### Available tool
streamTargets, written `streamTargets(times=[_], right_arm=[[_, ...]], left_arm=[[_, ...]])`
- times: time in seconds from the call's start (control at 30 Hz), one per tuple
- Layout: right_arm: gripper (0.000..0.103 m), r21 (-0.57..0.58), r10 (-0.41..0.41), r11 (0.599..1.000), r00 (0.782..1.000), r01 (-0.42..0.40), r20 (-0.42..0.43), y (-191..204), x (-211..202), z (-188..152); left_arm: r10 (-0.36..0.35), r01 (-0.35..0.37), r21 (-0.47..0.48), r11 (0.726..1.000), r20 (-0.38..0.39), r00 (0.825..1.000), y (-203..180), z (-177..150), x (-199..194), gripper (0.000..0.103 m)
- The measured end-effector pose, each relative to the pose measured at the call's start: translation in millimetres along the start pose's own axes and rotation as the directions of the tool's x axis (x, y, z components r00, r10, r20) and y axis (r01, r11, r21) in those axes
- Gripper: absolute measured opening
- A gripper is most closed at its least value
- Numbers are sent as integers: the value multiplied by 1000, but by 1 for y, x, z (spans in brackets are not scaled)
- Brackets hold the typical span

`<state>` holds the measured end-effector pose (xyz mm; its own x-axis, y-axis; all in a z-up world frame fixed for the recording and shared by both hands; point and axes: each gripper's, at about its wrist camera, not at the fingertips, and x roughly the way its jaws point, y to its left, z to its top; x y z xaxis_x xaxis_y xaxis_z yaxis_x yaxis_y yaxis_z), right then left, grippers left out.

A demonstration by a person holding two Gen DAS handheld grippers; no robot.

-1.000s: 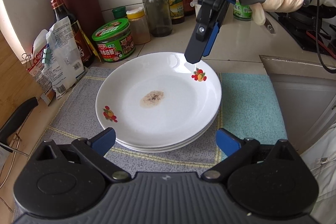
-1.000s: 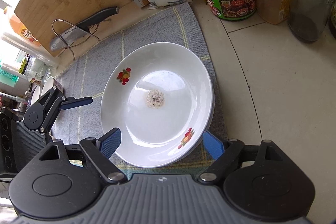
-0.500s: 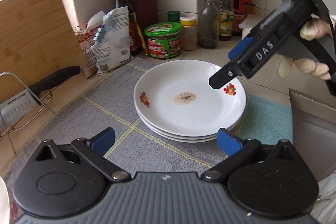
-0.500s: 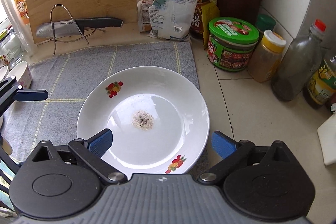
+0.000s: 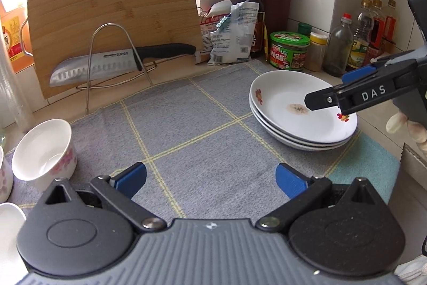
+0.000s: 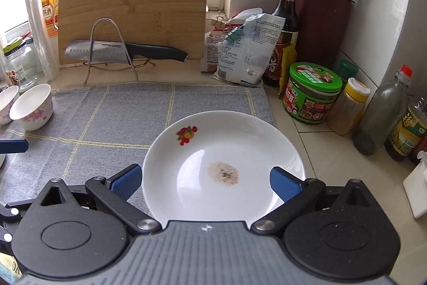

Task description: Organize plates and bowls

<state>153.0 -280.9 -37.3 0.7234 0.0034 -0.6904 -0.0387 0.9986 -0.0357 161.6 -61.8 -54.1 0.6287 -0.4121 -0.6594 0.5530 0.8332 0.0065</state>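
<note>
Both grippers have been swung leftward away from the stack of plates (image 5: pixel 303 111). The right gripper (image 6: pixel 205 179), whose jaws have just been opening, is now spread wide above the top plate with nothing pinched between its pads. The left gripper (image 5: pixel 210 179) is likewise spread and empty, held over the grey cloth (image 5: pixel 186 130).

Three plates appear to be stacked at the right end of the cloth, near the green-lidded jar (image 5: pixel 289 50), so that part of the task is judged done. The bowls (image 6: pixel 32 111) are left unstacked at the cloth's left edge and are probably to be gathered next.

The top plate is white, shallow, printed with small fruit motifs and marked by a brownish speckled stain at its centre.
</note>
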Motion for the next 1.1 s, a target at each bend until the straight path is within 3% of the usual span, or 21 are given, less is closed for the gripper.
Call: streamTargets(times=[0.17, 0.37, 0.53, 0.8, 1.1], right_arm=[[103, -23, -29, 999, 1000, 29, 9, 51, -12, -9], [103, -39, 12, 999, 1000, -12, 7, 123, -24, -23], [103, -104, 126, 987, 992, -126, -6, 179, -22, -28], [103, -273, 274, 922, 961, -275, -40, 245, -10, -33], [103, -384, 382, 838, 919, -387, -93, 289, 9, -25]], left_arm=[[-42, 42, 12, 999, 6, 999, 25, -29, -34, 102], [-69, 70, 48, 996, -24, 997, 60, -69, -79, 102], [-38, 39, 28, 999, -38, 999, 94, -94, -106, 102], [47, -47, -10, 999, -66, 997, 156, -115, -120, 102], [62, -51, 109, 993, -91, 994, 196, -115, -106, 102]])
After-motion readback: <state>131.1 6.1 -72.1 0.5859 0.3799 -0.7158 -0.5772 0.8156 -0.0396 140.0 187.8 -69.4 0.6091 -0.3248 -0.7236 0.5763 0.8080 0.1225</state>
